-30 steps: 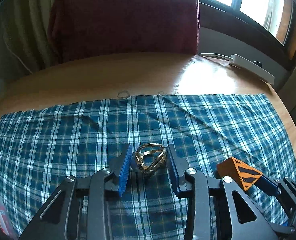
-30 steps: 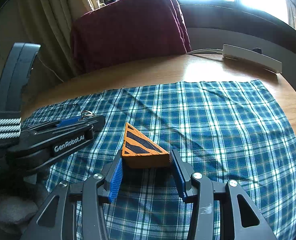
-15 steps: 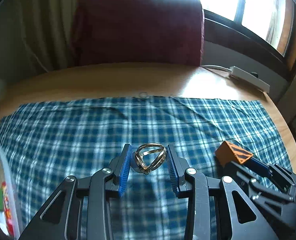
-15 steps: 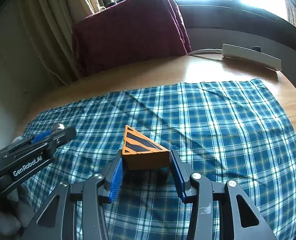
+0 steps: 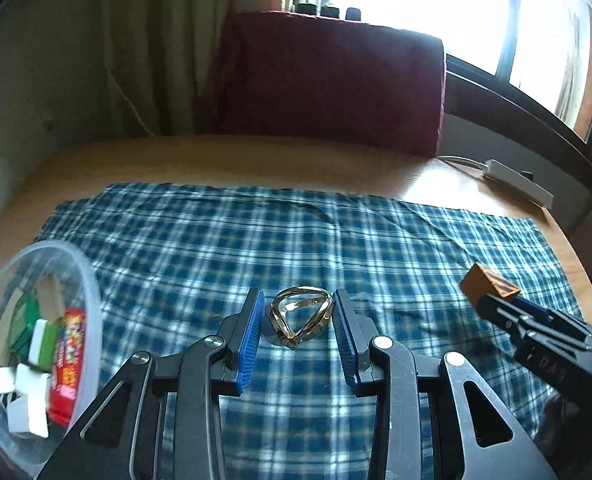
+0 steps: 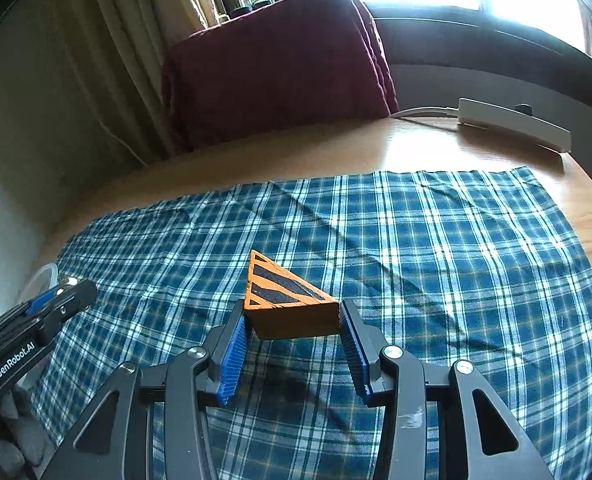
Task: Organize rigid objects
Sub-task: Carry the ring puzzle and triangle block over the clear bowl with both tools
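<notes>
between the left gripper [image 5: 298, 322] pads, clamped on both sides, a wire ring [image 5: 300, 317], lifted over the cloth [image 5: 223, 248]. down-left of it, near, an open tub [image 5: 91, 292] with blocks; left hand nearer, tilted forward. right gripper [image 6: 291, 330] clenched on an orange wedge [image 6: 285, 300], point facing away, well apart from the tub.

- Round-edged light wooden table [image 6: 436, 148], glossy surface.
- Blue-and-white checked cloth [image 6: 436, 240] covers most of it.
- White power strip [image 6: 514, 124] lies near far right edge.
- Clear round plastic container [image 5: 89, 292] sits at left edge.
</notes>
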